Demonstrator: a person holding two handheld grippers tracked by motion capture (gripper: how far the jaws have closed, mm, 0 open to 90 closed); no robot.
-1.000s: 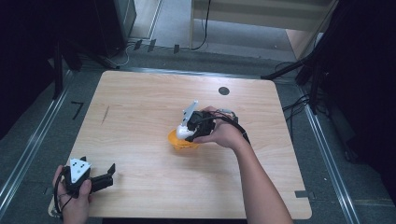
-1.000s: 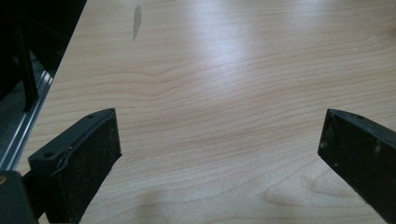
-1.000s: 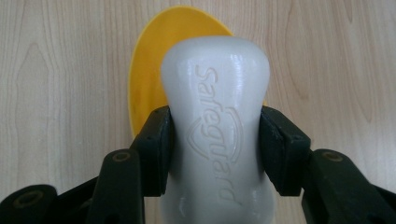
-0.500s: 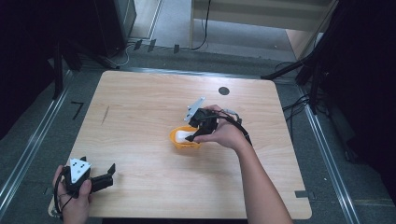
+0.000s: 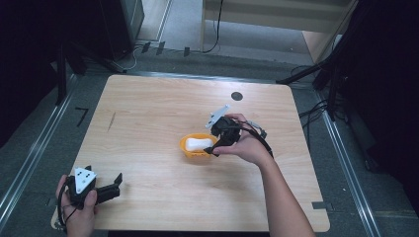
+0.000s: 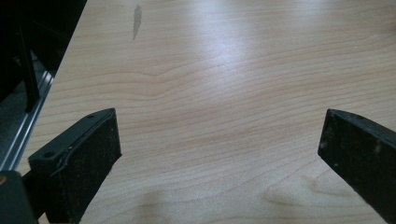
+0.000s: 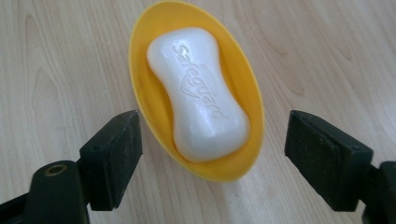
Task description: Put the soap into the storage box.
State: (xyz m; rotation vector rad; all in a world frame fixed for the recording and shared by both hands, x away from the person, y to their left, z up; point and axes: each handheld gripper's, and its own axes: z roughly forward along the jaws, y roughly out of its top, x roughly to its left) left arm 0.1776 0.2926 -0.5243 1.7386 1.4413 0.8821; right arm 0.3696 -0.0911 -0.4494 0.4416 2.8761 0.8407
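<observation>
A white bar of soap [image 7: 198,93] lies in an oval yellow dish [image 7: 233,70] on the wooden table; in the high view the dish [image 5: 190,150] with the soap [image 5: 198,144] sits near the table's middle. My right gripper [image 7: 212,147] is open, its jaws standing wide on either side of the dish's near end, touching nothing. From above, the right gripper [image 5: 217,143] sits just right of the dish. My left gripper [image 5: 114,185] rests open at the table's front left corner; its own view has the left gripper [image 6: 219,149] spread over bare wood.
The table [image 5: 148,113] has a small dark round mark [image 5: 237,96] near its back edge and a grey smudge [image 6: 136,18] at the left. Metal rails [image 5: 29,163] run along the floor beside it. Cables lie on the floor at the right.
My right gripper has drawn back to the right and lower, off the dish, leaving the soap lying in it. The left hand has not moved.
</observation>
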